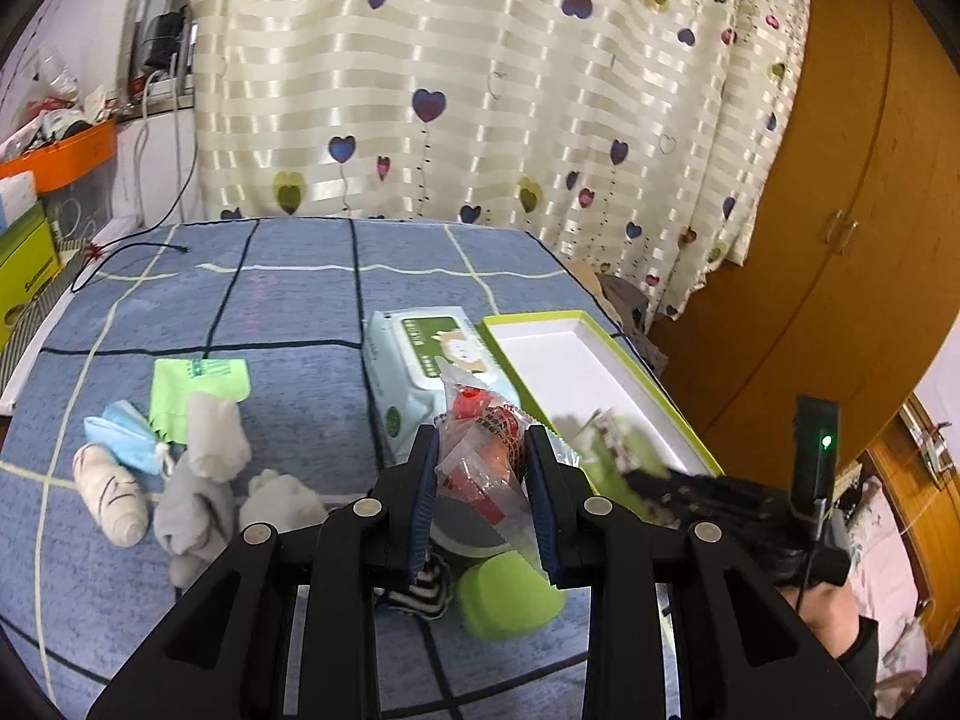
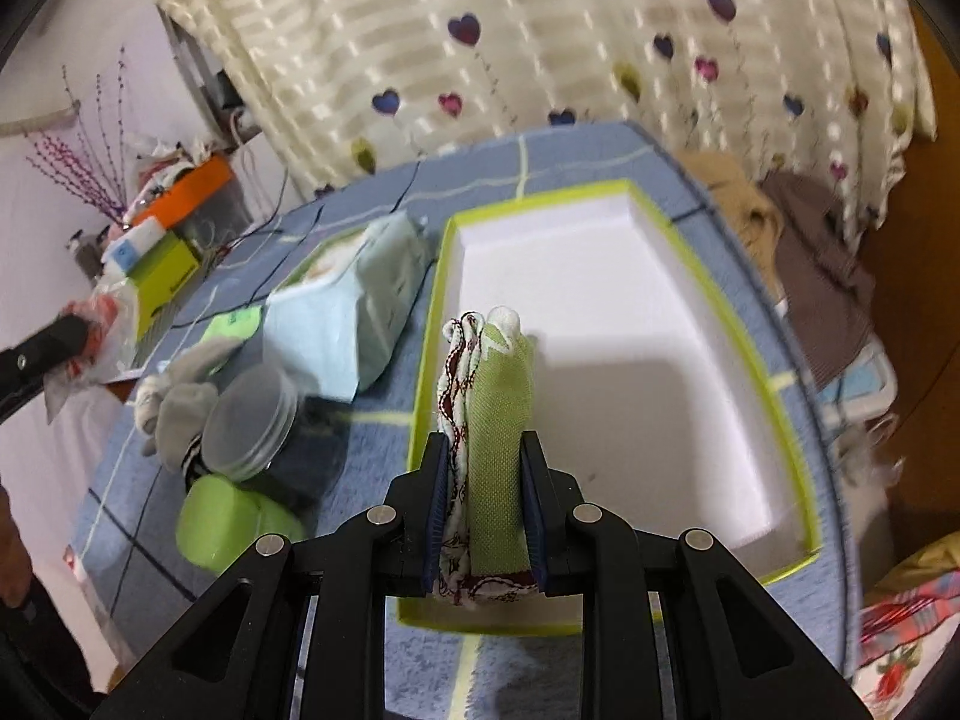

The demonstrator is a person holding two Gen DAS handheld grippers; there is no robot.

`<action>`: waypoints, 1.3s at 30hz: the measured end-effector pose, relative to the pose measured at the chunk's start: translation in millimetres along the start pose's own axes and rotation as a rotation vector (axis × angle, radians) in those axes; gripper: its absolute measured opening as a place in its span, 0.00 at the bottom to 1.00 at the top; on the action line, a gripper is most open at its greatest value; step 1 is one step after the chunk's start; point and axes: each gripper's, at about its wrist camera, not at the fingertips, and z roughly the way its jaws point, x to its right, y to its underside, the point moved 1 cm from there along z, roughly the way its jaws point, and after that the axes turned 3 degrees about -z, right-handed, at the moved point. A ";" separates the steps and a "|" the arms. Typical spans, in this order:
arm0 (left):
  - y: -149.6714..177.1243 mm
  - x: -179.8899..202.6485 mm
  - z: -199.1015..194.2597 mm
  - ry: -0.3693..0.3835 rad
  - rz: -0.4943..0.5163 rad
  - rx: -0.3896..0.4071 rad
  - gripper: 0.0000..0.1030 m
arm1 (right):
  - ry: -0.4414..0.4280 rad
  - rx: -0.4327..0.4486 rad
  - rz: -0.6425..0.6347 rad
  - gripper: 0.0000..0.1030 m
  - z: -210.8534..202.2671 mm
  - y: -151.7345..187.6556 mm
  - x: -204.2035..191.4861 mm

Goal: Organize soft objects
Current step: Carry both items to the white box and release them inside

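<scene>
My left gripper (image 1: 480, 450) is shut on a clear plastic snack packet (image 1: 483, 450) with red contents, held above the blue checked cloth. My right gripper (image 2: 485, 462) is shut on a folded green sock with white and maroon trim (image 2: 489, 420), held over the near end of the green-rimmed white box (image 2: 600, 312). The box also shows in the left wrist view (image 1: 558, 354), with the right gripper blurred over it. Grey socks (image 1: 198, 480), a striped rolled sock (image 1: 111, 498) and a blue face mask (image 1: 123, 435) lie on the cloth to the left.
A wet-wipes pack (image 1: 420, 360) lies left of the box. A green cloth packet (image 1: 201, 384), a green cup (image 1: 510, 594) and a round lidded jar (image 2: 252, 420) sit on the cloth. Clothes (image 2: 810, 252) are heaped beyond the right edge. Curtain behind, wooden wardrobe at right.
</scene>
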 end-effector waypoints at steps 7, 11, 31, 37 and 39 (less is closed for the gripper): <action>0.9 22.0 15.3 0.029 0.037 -0.032 0.29 | -0.097 -0.026 0.007 0.21 -4.1 21.7 -18.7; 5.3 36.5 25.4 0.053 0.060 -0.057 0.29 | -0.128 -0.040 -0.010 0.21 -11.1 31.5 -29.8; -3.9 81.2 98.9 0.035 0.099 -0.153 0.29 | -0.029 0.040 0.059 0.54 -2.6 -32.0 48.9; -1.1 87.3 124.9 0.039 0.111 -0.207 0.29 | 0.002 0.082 0.031 0.66 -13.2 -32.2 50.8; -1.4 88.0 130.6 0.042 0.114 -0.213 0.31 | 0.012 0.084 0.028 0.66 -16.1 -30.3 51.0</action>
